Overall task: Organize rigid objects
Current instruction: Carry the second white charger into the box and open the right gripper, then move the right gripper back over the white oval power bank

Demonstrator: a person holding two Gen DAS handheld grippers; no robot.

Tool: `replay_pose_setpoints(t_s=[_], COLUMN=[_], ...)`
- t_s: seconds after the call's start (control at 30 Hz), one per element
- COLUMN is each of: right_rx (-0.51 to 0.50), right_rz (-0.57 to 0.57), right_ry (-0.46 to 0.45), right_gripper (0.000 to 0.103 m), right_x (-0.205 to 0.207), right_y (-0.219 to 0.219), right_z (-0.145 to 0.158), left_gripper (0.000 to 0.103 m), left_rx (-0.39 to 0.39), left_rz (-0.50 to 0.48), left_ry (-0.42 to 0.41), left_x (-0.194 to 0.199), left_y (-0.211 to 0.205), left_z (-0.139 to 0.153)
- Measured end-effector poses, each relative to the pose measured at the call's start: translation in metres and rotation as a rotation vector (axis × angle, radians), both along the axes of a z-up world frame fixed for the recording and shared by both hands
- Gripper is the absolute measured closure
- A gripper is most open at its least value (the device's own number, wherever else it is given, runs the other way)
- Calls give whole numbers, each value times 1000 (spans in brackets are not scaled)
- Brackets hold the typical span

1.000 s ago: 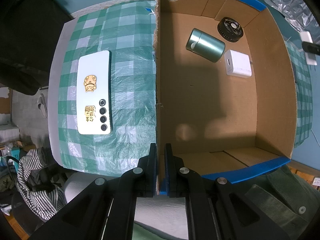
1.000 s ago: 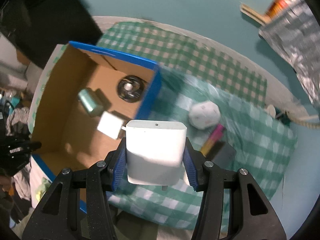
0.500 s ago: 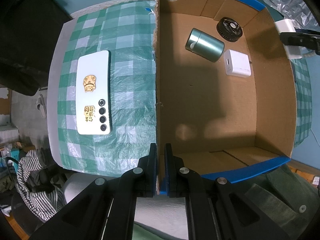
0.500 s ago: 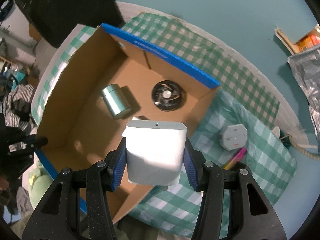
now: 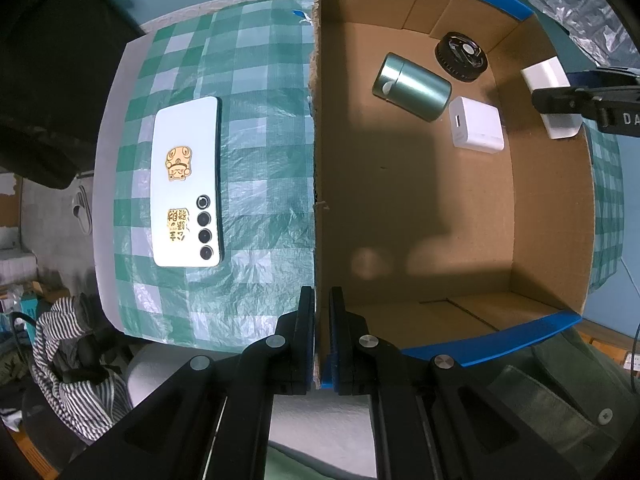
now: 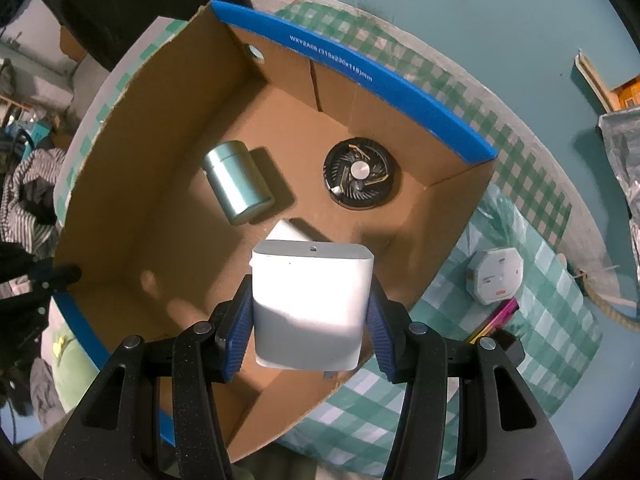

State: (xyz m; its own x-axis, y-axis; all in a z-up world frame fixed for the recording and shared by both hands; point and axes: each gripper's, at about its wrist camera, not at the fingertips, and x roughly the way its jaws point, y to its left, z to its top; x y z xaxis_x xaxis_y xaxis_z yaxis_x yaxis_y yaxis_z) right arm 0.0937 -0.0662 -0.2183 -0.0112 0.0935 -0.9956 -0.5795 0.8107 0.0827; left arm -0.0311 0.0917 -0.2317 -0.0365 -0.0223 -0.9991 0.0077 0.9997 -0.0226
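— Big picture first: where's the cardboard box (image 6: 168,216) in all this?

— On the checked tablecloth (image 5: 248,120), open-topped, with the left gripper (image 5: 318,312) clamped tight on the edge of its near wall — both pads pinching the cardboard, so that hand is only steadying it.

— And the one doing the carrying?

— The right gripper (image 6: 310,320). Its blue pads squeeze the two narrow sides of a white charger block (image 6: 310,300), which hangs above the box, just inside the right-hand wall as the left camera sees it.

— So which way does it have to go?

— Straight down, I'd say. The floor below it is partly taken: another white adapter (image 5: 476,125) lies almost directly beneath, the green canister (image 5: 412,86) on its side just beyond, its long axis running slantwise across the floor, and the black fan (image 5: 461,56) in the far corner.

— Room enough?

— The bare floor lies towards the left gripper's side. Easing the block that way before letting go looks safer — otherwise it may land on the adapter.

— Anything left outside?

— A phone (image 5: 187,184) on the cloth nearer the left hand, and a white octagonal plug (image 6: 496,276) nearer the right.
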Motion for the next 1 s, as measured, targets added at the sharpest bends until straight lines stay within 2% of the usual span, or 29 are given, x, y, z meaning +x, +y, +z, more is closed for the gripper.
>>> replay_pose_setpoints(t_s=[0.5, 0.57, 0.63, 0.7, 1.0], right_rx=[-2, 2, 9, 20, 75], right_rz=[7, 5, -2, -5, -76], right_ry=[-13, -18, -26, -36, -54], right_gripper=[51, 51, 43, 41, 41], right_x=[-3, -4, -5, -7, -8], right_y=[-1, -3, -6, -9, -31], right_z=[-1, 2, 6, 11, 37], left_gripper=[96, 96, 96, 96, 96], left_rx=[0, -1, 0, 2, 3], left_rz=[2, 2, 1, 0, -3], left_ry=[3, 3, 4, 4, 4], left_x=[-3, -3, -3, -3, -3], left_y=[0, 0, 0, 0, 0], left_z=[-2, -1, -2, -1, 0])
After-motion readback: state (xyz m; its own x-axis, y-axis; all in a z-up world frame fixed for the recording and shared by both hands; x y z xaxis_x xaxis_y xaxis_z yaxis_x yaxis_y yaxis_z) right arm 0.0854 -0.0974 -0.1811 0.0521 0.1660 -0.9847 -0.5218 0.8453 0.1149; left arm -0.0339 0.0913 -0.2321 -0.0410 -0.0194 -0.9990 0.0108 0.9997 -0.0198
